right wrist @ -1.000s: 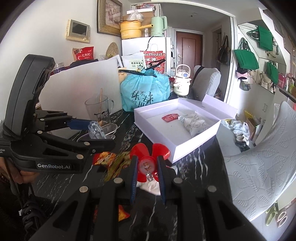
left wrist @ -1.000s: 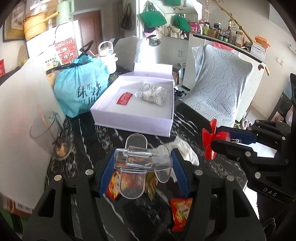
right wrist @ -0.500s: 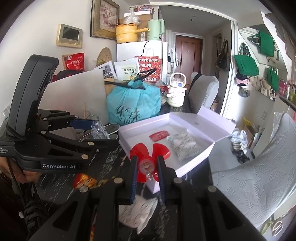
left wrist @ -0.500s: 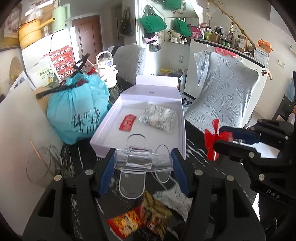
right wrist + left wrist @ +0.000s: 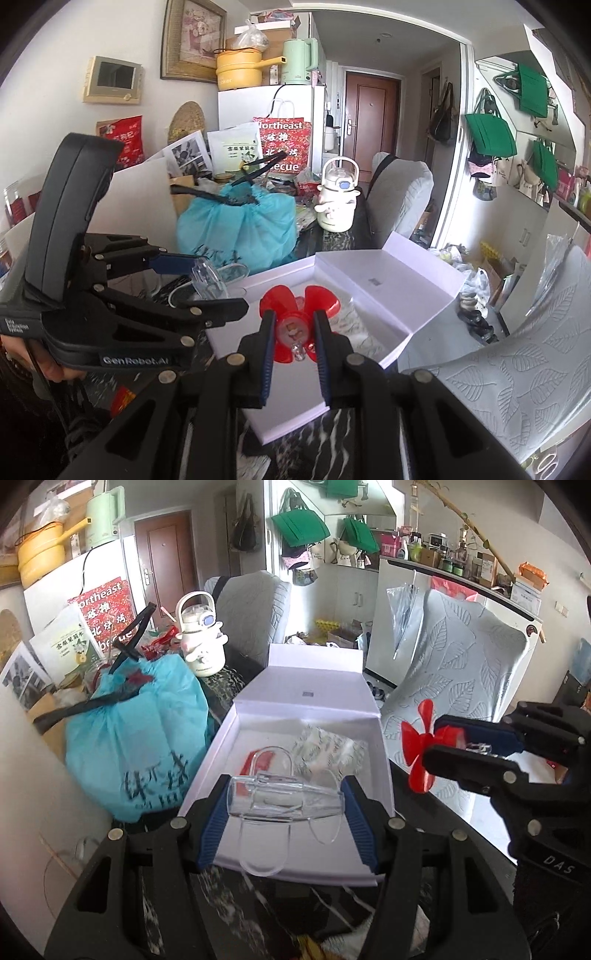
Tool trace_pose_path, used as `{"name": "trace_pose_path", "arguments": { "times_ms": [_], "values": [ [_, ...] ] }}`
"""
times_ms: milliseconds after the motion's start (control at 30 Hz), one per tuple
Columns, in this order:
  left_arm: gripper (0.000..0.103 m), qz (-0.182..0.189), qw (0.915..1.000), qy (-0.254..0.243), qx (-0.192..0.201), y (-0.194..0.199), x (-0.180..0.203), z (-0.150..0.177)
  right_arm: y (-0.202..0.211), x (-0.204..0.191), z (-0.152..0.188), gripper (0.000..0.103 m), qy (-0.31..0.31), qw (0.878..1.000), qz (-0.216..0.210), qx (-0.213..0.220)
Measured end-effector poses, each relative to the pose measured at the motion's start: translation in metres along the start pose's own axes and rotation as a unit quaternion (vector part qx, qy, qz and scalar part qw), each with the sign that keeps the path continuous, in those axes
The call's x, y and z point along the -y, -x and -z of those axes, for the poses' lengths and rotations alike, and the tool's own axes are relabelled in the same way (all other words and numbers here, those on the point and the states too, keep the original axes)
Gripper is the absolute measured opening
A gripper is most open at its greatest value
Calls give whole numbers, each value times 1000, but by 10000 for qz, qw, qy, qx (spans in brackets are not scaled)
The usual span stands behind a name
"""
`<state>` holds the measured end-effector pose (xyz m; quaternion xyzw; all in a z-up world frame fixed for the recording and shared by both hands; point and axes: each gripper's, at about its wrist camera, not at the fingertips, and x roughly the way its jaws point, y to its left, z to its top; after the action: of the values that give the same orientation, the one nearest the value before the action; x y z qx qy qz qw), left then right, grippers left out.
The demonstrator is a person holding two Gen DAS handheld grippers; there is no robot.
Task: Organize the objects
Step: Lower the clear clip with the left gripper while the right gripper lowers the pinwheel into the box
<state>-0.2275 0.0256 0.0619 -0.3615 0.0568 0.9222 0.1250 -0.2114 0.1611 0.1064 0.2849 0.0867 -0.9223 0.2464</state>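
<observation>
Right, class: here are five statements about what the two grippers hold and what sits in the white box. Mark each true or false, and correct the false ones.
1. The left gripper holds a clear plastic piece between its blue pads. True.
2. The right gripper holds a green flower-shaped item. False: the flower-shaped item is red.
3. The white box lies open with its lid folded back. True.
4. The white box holds nothing. False: a red packet and a patterned pouch lie inside.
5. The teal bag sits inside the box. False: it stands beside it on the table.
</observation>
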Motion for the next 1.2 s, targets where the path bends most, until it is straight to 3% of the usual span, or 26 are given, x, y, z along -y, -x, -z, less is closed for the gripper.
{"name": "trace_pose_path", "arguments": {
  "times_ms": [167,533,833,1200],
  "values": [
    [58,-179,9998,5,62,-24,-10,-11,-21,17,-14,20,-122,9998,-23,133],
    [58,28,9998,-90,-190,-82,-31,-26,-87,40,-38,20,-112,9993,-321,-130],
    [58,-73,9983,-133,-570,-119,-27,-16,-142,48,-22,20,-131,9946,-517,-887],
    [58,-147,9936,-250,-1092,-151,-19,3,-174,50,-1,20,-209,9871,-768,-1389]
  ]
}}
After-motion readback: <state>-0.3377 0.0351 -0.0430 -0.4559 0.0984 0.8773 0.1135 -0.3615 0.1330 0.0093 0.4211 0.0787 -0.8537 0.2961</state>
